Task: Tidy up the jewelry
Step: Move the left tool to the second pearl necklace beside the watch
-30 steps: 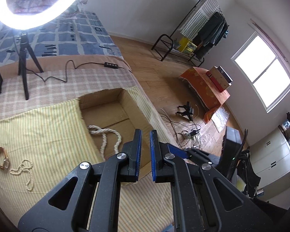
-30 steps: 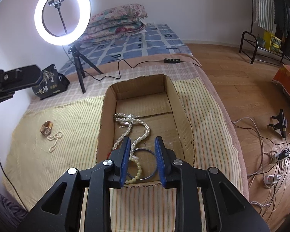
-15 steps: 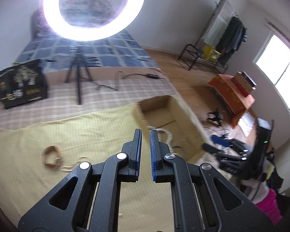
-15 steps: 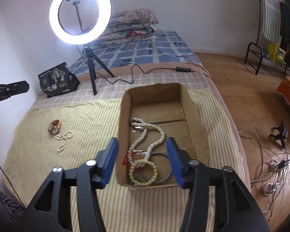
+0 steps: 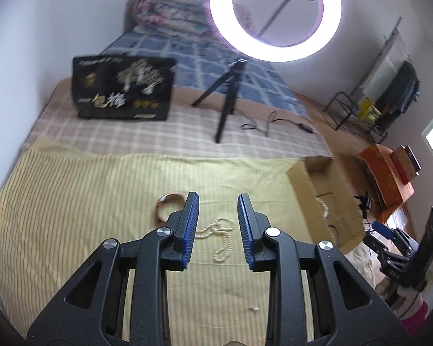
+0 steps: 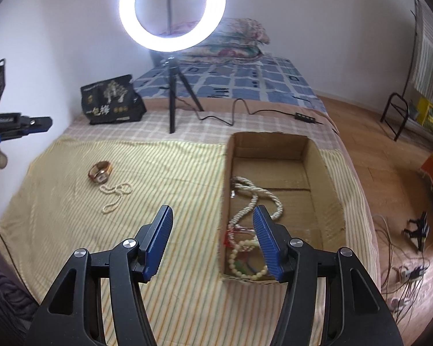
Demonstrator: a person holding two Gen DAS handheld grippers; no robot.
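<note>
Blue ribbed pads line both tools, and both stand apart with nothing between them: the left tool (image 5: 218, 227) moderately spread, the right tool (image 6: 212, 240) wide. Nearest the left tool, just past its tips at about twelve o'clock, a small pearl strand (image 5: 220, 238) lies loose on the yellow striped cloth (image 5: 72, 201) spread over the bed; a brown watch (image 5: 166, 206) sits beside it at roughly eleven o'clock, partly hidden behind the left pad. A tiny pale speck (image 5: 255, 309) lies on the cloth nearer the camera — too small to name. Nearest the right tool, at one o'clock, is the open cardboard box (image 6: 326, 190), and inside it lie a long pearl necklace (image 6: 254, 201), a bead bracelet (image 6: 246, 259) and what seems a blue bangle under it, mostly hidden by the right pad. So the task looks more than half done: several pieces are boxed, while the strand and the watch are left on the cloth, well apart from the box. The left tool seems lined up on the strand — likely the next pick. Farther off stand a black printed bag (image 6: 112, 101) at ten o'clock, a ring light (image 6: 171, 8) on its tripod at twelve, and folded quilts (image 6: 233, 40) beyond.
</note>
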